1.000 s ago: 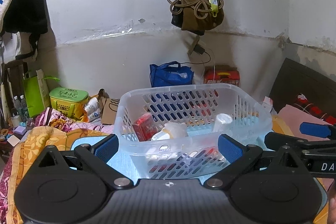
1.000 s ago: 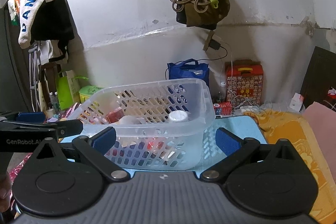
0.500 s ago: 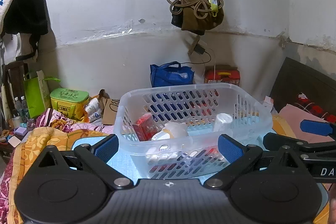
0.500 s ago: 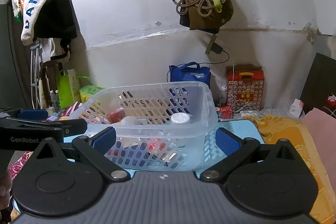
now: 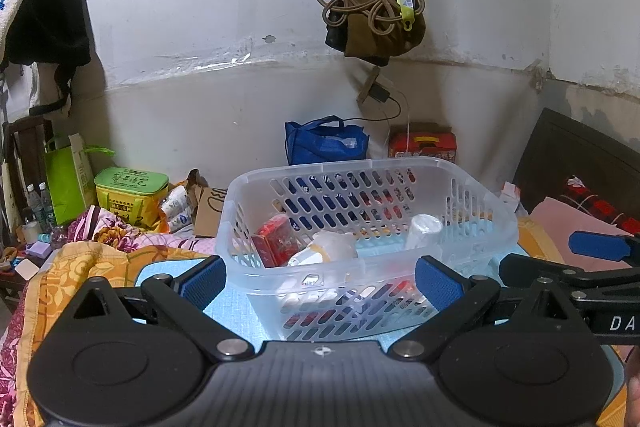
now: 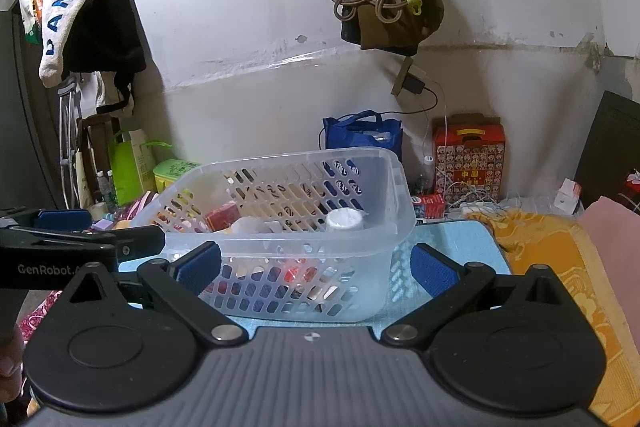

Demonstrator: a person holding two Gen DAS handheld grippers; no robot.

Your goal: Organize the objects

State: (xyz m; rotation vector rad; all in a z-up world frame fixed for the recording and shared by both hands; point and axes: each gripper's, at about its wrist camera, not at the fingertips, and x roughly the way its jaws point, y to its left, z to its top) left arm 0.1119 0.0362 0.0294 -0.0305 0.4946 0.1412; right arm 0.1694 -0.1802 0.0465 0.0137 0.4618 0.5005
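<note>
Barely anything has shifted: both the left gripper and right gripper, spread wide and empty, face the clear slotted plastic basket straight ahead.

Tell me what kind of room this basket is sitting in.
Most likely a lived-in bedroom. The clear basket sits on a blue mat over floral bedding, a dark headboard stands to the right, and a jacket hangs on the wall.
</note>
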